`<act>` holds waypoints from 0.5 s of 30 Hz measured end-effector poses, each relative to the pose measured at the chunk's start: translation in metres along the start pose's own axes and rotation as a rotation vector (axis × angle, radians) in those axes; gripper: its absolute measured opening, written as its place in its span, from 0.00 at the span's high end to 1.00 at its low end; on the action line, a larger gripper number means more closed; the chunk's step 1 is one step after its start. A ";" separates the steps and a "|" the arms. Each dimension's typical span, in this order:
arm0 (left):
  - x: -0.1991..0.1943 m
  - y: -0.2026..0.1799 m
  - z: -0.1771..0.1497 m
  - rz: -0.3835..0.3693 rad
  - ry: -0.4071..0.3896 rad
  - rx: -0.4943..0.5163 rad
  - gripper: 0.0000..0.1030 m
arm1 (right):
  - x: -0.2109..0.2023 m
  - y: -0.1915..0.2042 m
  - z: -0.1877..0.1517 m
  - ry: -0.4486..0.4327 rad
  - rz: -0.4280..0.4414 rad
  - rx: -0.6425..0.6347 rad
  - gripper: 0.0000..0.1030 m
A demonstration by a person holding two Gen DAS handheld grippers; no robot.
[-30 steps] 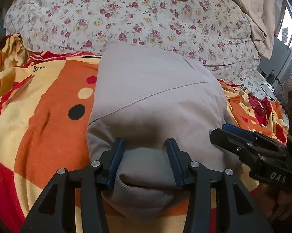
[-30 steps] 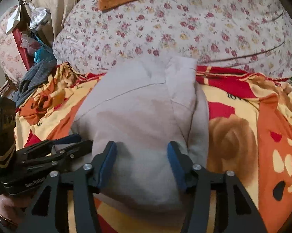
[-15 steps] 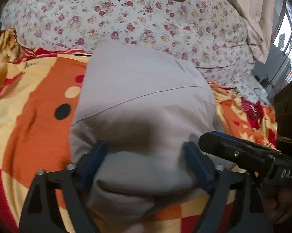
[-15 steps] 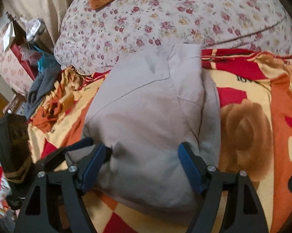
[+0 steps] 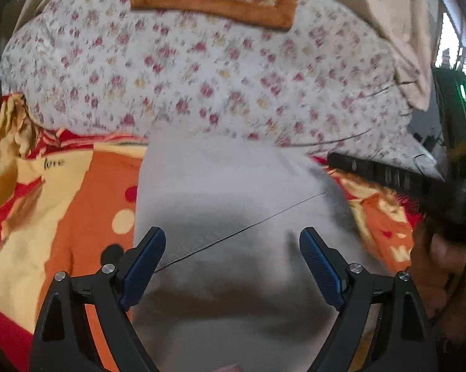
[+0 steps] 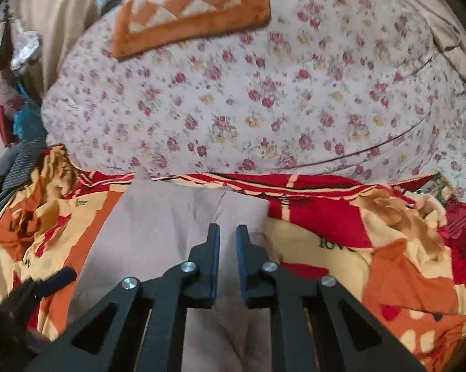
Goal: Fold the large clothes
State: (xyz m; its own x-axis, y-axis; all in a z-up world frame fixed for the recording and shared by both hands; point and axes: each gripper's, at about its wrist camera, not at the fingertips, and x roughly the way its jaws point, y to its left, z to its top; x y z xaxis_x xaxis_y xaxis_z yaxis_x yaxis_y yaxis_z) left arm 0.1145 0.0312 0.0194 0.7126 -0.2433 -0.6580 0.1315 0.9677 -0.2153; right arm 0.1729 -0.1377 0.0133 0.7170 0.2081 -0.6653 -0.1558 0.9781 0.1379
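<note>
The folded grey garment lay on the bed's orange blanket, long axis running away, directly under both tongs: left tongs spread wide above it, right tongs just clenched, empty

Spread before you is a fleece blanket in blocks of orange, red and cream, printed with brown roses, dots and a small script word, its edges rumpled at both sides. Behind it rises a bulky white quilt sprigged with small red and yellow flowers. On top of the quilt lies an orange mat with a cream-and-orange diamond centre. A beige curtain hangs at your far right beside a bright window. At your far left, blue and grey striped clothes are heaped beside the blanket.
</note>
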 end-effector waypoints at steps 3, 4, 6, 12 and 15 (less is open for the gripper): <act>0.014 0.007 -0.009 0.006 0.049 -0.036 0.17 | 0.023 -0.004 0.012 0.030 0.015 0.045 0.89; 0.014 0.005 -0.010 0.013 0.045 -0.029 0.17 | 0.030 -0.004 0.015 0.040 0.015 0.055 0.89; 0.013 0.004 -0.011 0.018 0.043 -0.024 0.16 | 0.047 -0.003 0.018 0.074 0.033 0.069 0.89; 0.015 0.004 -0.012 0.010 0.045 -0.025 0.16 | 0.086 -0.003 0.005 0.165 -0.029 0.038 0.89; 0.014 0.002 -0.014 0.015 0.045 -0.017 0.16 | 0.098 -0.007 -0.005 0.194 -0.020 0.048 0.87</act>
State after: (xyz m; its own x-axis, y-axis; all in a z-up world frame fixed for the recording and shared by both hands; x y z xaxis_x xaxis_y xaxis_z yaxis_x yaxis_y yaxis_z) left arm 0.1154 0.0284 -0.0003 0.6829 -0.2320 -0.6926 0.1094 0.9700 -0.2170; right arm 0.2411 -0.1241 -0.0567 0.5745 0.1878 -0.7967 -0.1066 0.9822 0.1547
